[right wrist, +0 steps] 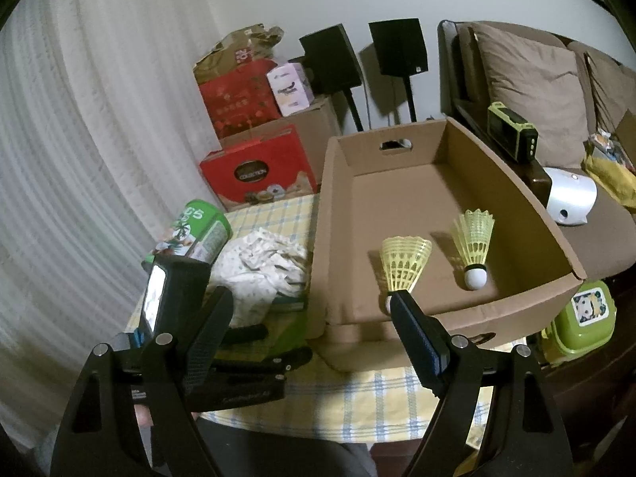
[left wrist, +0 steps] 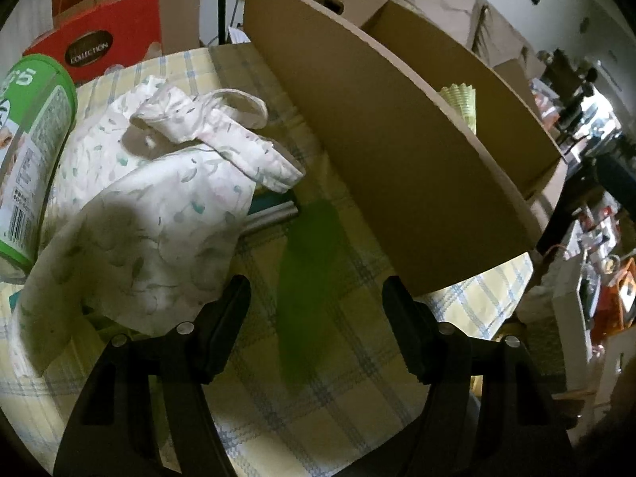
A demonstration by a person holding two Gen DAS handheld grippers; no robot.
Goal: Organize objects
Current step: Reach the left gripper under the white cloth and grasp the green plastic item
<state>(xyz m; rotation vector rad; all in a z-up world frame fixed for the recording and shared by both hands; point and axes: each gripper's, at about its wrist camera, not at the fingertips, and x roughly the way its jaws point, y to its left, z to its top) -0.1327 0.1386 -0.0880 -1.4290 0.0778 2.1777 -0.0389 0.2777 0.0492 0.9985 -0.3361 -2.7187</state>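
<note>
My left gripper (left wrist: 316,282) points down at the yellow checked tablecloth (left wrist: 330,405), between a white floral cloth (left wrist: 159,198) and the outer wall of a cardboard box (left wrist: 397,183). Its jaws stand apart. A blurred green streak (left wrist: 310,290) hangs between them, touching neither pad; I cannot tell what it is. My right gripper (right wrist: 312,292) is open and holds nothing, near the table's front edge, facing the box (right wrist: 528,214). Two yellow shuttlecocks (right wrist: 403,262) (right wrist: 475,238) lie in the box, and one's skirt (left wrist: 461,99) shows over the wall.
A green can (left wrist: 35,151) (right wrist: 202,234) lies left of the cloth (right wrist: 262,266). A flat green item (right wrist: 286,330) sits under the cloth. A red box (right wrist: 258,171) stands behind the table. A green lunch box (right wrist: 584,318) sits right of the cardboard box.
</note>
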